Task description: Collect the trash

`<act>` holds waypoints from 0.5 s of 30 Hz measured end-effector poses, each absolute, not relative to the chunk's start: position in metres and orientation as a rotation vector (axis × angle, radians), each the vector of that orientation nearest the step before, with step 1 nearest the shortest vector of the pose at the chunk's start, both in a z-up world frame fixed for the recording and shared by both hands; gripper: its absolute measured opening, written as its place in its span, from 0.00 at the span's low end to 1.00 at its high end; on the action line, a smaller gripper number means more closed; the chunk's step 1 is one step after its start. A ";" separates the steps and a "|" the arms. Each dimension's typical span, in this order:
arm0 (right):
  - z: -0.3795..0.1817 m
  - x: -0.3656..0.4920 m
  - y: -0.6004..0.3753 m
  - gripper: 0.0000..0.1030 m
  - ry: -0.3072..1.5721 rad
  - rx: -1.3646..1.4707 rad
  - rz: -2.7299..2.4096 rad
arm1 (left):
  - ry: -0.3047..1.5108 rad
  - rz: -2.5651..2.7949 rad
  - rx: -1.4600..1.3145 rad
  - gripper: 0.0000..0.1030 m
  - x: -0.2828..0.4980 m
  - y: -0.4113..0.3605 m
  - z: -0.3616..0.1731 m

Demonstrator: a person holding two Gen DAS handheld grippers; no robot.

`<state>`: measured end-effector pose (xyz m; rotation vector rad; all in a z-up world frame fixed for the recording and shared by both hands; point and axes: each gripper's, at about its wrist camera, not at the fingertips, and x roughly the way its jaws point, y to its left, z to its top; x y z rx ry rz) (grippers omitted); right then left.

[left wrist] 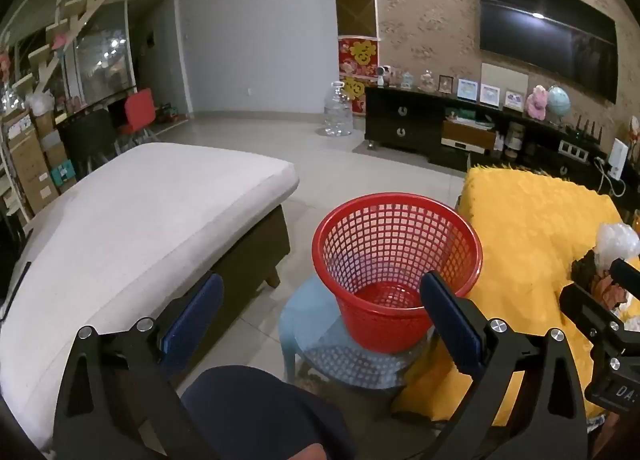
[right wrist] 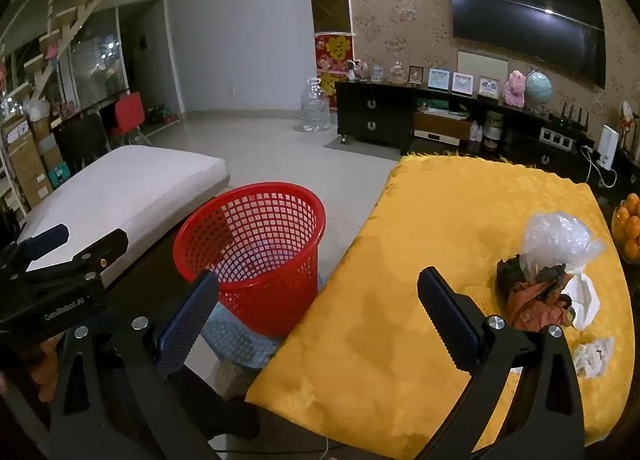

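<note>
Your left gripper (left wrist: pixel 322 324) is spread wide with nothing between the blue pads, and it's pointed at the red mesh basket (left wrist: pixel 396 260). That basket sits upright on a little blue stool (left wrist: pixel 316 324), between the grey-cushioned bench (left wrist: pixel 140 228) on the left and the table with the yellow cloth (left wrist: pixel 532 228) on the right. From what the left camera shows, the basket looks empty inside; you can see its red bottom through the opening.

Your right gripper (right wrist: pixel 316 316) is wide too, holding nothing. Its left finger sits in front of the basket (right wrist: pixel 256 256) in that view and its right finger is over the yellow cloth (right wrist: pixel 400 300).

The trash is all bunched up on the right side of the yellow cloth, well apart from the basket. There's a crumpled clear plastic bag (right wrist: pixel 560 238) at the back, dark brown and orange crumpled stuff (right wrist: pixel 532 296) right in front of it and touching it (dried leaves or paper, can't really tell), a white piece of paper (right wrist: pixel 584 296) just beside that on the right, and a small wad of tissue (right wrist: pixel 594 354) a bit nearer to you. The right gripper's right finger is near the brown pile but not touching it.

Off the right edge of the table there's a bowl of oranges (right wrist: pixel 628 228). Along the far wall you've got a dark TV cabinet (right wrist: pixel 400 116) with a wall TV (right wrist: pixel 528 16) above it, and a big clear water jug (right wrist: pixel 316 106) on the floor.
</note>
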<state>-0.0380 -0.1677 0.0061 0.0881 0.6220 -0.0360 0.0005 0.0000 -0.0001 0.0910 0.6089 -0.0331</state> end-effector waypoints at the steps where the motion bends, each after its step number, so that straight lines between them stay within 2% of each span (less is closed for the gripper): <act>1: 0.006 -0.038 -0.168 0.94 0.623 0.089 -0.035 | 0.607 -0.033 0.091 0.92 0.000 0.000 0.000; 15: 0.005 -0.041 -0.166 0.94 0.630 0.094 -0.027 | 0.608 -0.037 0.086 0.92 -0.004 0.001 -0.002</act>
